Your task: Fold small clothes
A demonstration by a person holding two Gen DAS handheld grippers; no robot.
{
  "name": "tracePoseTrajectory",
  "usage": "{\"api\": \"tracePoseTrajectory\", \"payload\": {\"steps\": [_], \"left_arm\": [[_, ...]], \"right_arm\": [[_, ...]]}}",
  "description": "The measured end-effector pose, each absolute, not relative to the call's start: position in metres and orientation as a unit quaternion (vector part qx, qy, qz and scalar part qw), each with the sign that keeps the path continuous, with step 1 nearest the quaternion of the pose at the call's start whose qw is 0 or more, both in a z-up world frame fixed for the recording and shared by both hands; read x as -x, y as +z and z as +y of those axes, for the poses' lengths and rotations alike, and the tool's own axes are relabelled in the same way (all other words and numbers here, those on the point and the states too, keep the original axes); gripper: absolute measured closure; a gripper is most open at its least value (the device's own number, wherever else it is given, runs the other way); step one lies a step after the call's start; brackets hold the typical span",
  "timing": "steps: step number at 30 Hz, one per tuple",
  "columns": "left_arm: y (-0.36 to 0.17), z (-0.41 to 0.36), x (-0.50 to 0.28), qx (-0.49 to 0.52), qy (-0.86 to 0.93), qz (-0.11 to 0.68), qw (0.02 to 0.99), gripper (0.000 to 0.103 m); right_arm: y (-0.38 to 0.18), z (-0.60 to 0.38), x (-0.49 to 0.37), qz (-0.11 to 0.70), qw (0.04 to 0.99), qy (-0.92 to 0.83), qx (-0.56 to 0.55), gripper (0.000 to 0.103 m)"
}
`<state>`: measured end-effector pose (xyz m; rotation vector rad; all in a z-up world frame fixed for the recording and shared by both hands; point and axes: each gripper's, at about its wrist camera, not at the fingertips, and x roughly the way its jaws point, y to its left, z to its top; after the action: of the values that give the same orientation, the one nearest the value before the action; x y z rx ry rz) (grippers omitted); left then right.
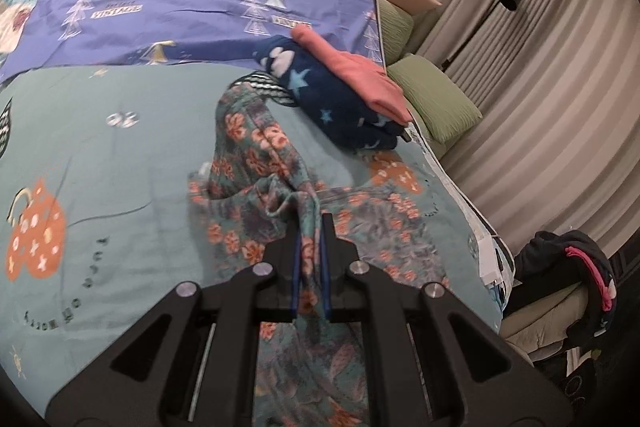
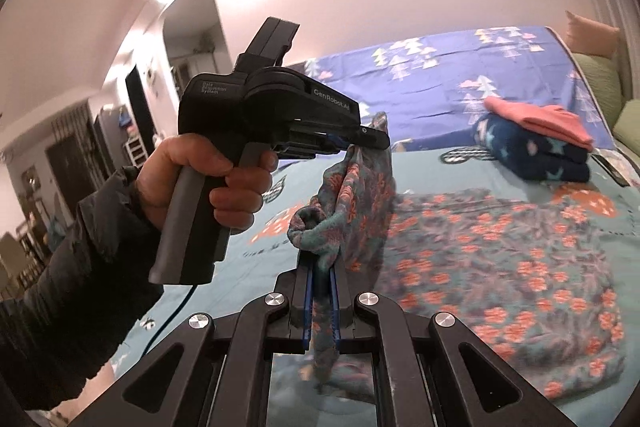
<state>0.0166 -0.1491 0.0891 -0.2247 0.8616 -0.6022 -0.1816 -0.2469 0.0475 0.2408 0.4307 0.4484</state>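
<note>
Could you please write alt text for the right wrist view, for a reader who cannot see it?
The right tool is shut on a floral garment lying partly on a teal bedspread. A hand holds the left tool, also pinching the fabric. Folded clothes sit behind.

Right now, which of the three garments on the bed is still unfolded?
The floral garment, spread out and pinched by both grippers; the pink one lies folded atop the folded navy star one.

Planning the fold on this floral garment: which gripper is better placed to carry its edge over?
Probably the left. The left gripper holds a raised corner of the floral garment, already above the flat part. The right gripper pinches a bunched cuff lower down.
</note>
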Motion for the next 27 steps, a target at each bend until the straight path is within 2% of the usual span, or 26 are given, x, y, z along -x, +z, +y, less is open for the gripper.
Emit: {"api": "tracePoseTrajectory", "payload": {"steps": [15, 27], "left_arm": [[0.069, -0.295, -0.031, 0.061, -0.288, 0.47, 0.832, 0.094], [0.051, -0.356, -0.031, 0.043, -0.299, 0.494, 0.815, 0.094]], "right_arm": [[0.025, -0.369, 0.199, 0.206, 0.945, 0.144, -0.209, 0.097], [0.012, -0.41, 0.213, 0.214, 0.94, 0.108, -0.244, 0.097]]}}
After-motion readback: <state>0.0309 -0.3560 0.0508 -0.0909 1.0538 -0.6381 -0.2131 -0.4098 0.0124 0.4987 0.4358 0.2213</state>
